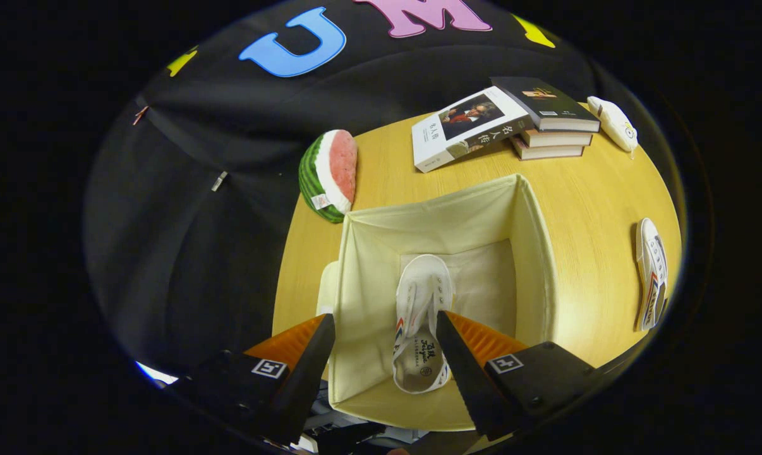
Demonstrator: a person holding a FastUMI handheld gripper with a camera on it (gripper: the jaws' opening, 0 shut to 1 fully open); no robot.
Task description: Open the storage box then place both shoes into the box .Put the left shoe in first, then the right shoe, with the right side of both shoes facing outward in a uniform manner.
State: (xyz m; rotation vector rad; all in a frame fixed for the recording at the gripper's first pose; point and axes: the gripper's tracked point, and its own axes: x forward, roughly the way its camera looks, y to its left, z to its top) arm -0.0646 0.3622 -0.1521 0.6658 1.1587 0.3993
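Observation:
A cream fabric storage box (pixel 532 227) stands open on the wooden table, directly below my fingers. One white canvas shoe (pixel 422 316) lies on the box's floor, toe pointing toward the far wall, its opening toward me. My gripper (pixel 386 322) hangs above the box, open, with nothing pressed between its fingers; the shoe shows in the gap between them but lies well beneath. The second white shoe (pixel 651 273) rests on its side on the table to the right of the box.
A watermelon-slice plush (pixel 330 174) lies at the table's far left edge, touching the box's corner. Beyond the box sit an open-lying book (pixel 466 126) and a stack of books (pixel 551 120). A small white plush (pixel 613 123) lies at the far right.

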